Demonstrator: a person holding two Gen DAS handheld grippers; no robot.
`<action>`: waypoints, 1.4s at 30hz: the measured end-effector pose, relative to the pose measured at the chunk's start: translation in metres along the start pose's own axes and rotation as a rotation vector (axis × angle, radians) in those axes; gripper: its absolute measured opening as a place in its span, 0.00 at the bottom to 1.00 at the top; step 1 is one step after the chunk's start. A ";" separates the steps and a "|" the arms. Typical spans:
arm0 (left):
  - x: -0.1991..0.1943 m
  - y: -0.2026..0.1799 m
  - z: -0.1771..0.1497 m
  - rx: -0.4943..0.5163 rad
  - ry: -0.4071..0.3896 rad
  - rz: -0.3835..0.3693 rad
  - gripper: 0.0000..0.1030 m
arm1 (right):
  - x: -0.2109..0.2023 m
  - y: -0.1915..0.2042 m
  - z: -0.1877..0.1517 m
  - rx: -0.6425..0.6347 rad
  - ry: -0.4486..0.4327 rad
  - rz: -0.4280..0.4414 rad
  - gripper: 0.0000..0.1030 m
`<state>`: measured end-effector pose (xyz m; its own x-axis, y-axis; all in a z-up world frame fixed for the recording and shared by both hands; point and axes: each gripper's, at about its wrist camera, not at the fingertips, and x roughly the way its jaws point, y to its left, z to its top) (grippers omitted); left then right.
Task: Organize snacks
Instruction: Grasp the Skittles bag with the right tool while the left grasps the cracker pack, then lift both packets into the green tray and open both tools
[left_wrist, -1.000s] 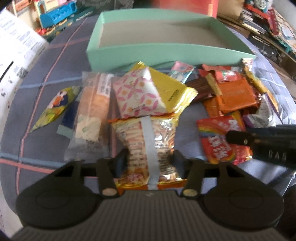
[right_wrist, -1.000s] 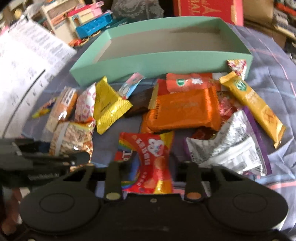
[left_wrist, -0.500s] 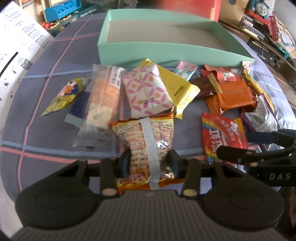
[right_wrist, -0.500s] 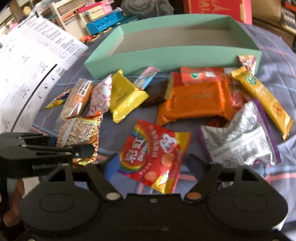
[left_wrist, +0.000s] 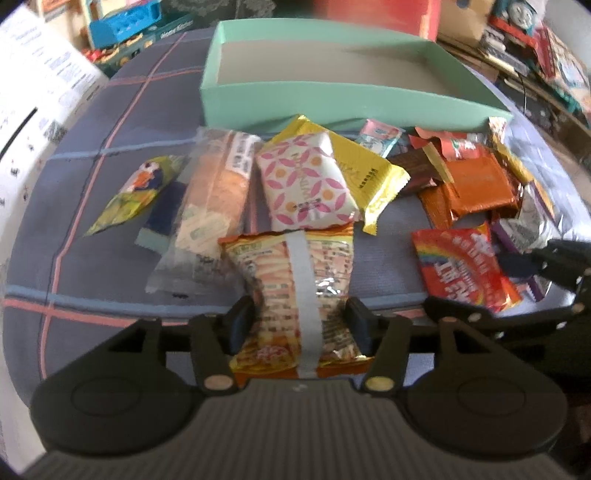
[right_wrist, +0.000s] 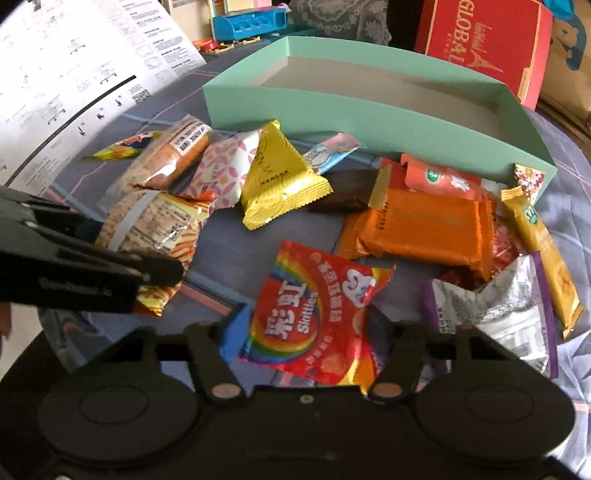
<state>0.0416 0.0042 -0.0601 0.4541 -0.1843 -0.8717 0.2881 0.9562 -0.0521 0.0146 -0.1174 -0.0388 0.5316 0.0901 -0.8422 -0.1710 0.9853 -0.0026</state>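
My left gripper (left_wrist: 300, 320) is shut on an orange-and-silver cracker packet (left_wrist: 295, 280) that rests on the cloth. My right gripper (right_wrist: 306, 328) is open, its fingers on either side of a red rainbow Skittles bag (right_wrist: 314, 314) lying on the cloth. The empty mint-green box (left_wrist: 332, 99) stands behind the snack pile; it also shows in the right wrist view (right_wrist: 369, 118). The cracker packet also shows in the right wrist view (right_wrist: 155, 229).
Loose snacks lie in front of the box: a pink-patterned packet (left_wrist: 306, 184), a yellow packet (right_wrist: 277, 181), a bread packet (left_wrist: 214, 188), orange packets (right_wrist: 421, 229), a silver-purple bag (right_wrist: 491, 306), a yellow bar (right_wrist: 539, 247). A red carton (right_wrist: 480, 44) stands behind.
My right gripper has opened around the Skittles bag, which now lies flat on the cloth. Both grippers have pulled back slightly. My left gripper stays shut on the cracker packet.
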 end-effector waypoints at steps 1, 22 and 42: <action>0.000 -0.005 0.000 0.013 -0.008 0.003 0.47 | -0.001 -0.002 0.000 0.004 0.003 -0.001 0.53; -0.054 0.001 0.070 -0.064 -0.131 -0.098 0.35 | -0.056 -0.064 0.048 0.210 -0.110 0.133 0.37; 0.045 0.030 0.279 -0.045 -0.152 0.072 0.35 | 0.024 -0.196 0.219 0.313 -0.148 0.011 0.37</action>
<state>0.3060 -0.0389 0.0355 0.5958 -0.1435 -0.7902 0.2136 0.9768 -0.0164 0.2426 -0.2761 0.0601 0.6494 0.0981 -0.7541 0.0733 0.9790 0.1904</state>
